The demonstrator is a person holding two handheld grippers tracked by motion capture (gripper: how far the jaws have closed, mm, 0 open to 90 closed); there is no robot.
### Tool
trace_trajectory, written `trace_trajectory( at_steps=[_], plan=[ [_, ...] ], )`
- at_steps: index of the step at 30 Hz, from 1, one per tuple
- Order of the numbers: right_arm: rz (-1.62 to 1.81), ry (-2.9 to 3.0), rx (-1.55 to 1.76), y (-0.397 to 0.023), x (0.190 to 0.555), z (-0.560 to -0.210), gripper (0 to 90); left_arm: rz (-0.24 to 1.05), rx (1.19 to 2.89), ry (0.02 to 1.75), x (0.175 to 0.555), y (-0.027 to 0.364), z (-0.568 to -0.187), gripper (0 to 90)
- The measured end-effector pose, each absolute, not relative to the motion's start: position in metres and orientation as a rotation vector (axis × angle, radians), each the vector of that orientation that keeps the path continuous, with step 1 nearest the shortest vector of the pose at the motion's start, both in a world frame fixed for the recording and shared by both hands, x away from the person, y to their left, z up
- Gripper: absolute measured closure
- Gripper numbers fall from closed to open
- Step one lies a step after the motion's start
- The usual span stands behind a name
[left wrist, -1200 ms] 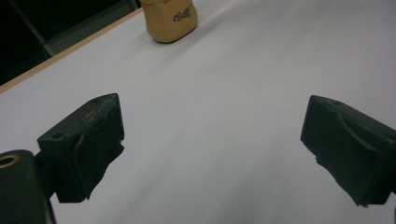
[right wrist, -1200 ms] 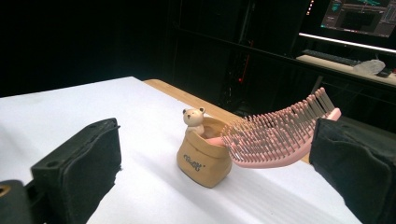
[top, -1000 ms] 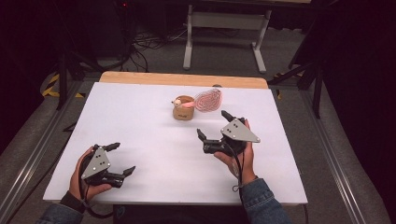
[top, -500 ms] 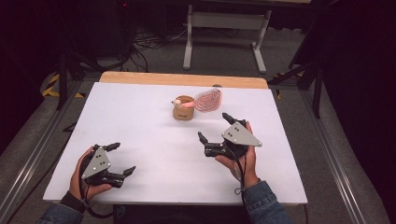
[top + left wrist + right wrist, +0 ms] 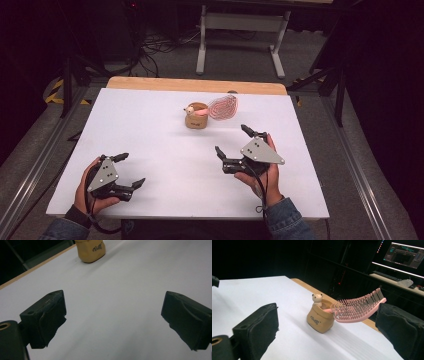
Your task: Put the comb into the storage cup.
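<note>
White table (image 5: 150,145), high view. A small tan holder (image 5: 196,116) stands upright at about 12 o'clock from the table's middle, toward the far edge. A little bear figure (image 5: 190,109) sits on its rim. A pink brush (image 5: 222,107) rests with its handle in the holder, the bristled head jutting out at 3 o'clock and tilted up off the table.

Right gripper (image 5: 234,141): held in the right hand (image 5: 262,175) at 5 o'clock from the holder, near it but apart. Jaws spread wide, nothing between them. In the right gripper view the holder (image 5: 321,317) and brush (image 5: 358,307) sit between the two jaws, farther off; bristles face up, and the bear (image 5: 317,299) looks toward the camera.

Left gripper (image 5: 131,170): held in the left hand (image 5: 89,192) at 7 o'clock from the holder, well apart, near the table's close edge. Jaws spread, empty. The left gripper view shows bare table between them, the holder (image 5: 90,251) at 11 o'clock, far ahead.
</note>
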State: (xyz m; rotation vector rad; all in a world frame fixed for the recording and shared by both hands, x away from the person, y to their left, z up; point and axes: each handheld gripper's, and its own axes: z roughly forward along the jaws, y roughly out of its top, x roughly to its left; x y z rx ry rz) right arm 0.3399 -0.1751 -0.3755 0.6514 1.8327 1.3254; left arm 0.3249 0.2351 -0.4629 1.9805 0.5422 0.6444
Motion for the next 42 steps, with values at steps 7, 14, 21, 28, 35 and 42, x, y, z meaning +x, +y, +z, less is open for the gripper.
trace_trajectory(
  at_steps=[7,14,21,28,35,42],
  plan=[
    [1.310,1.841,0.642,-0.180,0.335,-0.377,5.1,0.645,1.981,0.545,0.325,0.235,-0.463,6.8],
    [1.292,1.850,0.634,-0.185,0.332,-0.380,5.1,0.644,1.982,0.545,0.325,0.235,-0.463,6.7],
    [1.277,1.883,0.610,-0.189,0.328,-0.385,5.3,0.644,1.982,0.544,0.325,0.235,-0.463,6.7],
    [1.299,1.883,0.607,-0.194,0.324,-0.390,5.4,0.647,1.986,0.546,0.324,0.234,-0.463,6.7],
    [1.277,1.899,0.591,-0.197,0.321,-0.396,5.5,0.652,1.988,0.541,0.324,0.234,-0.463,6.7],
    [1.258,1.908,0.578,-0.200,0.318,-0.401,5.5,0.648,1.986,0.546,0.324,0.234,-0.463,6.7]
  ],
)
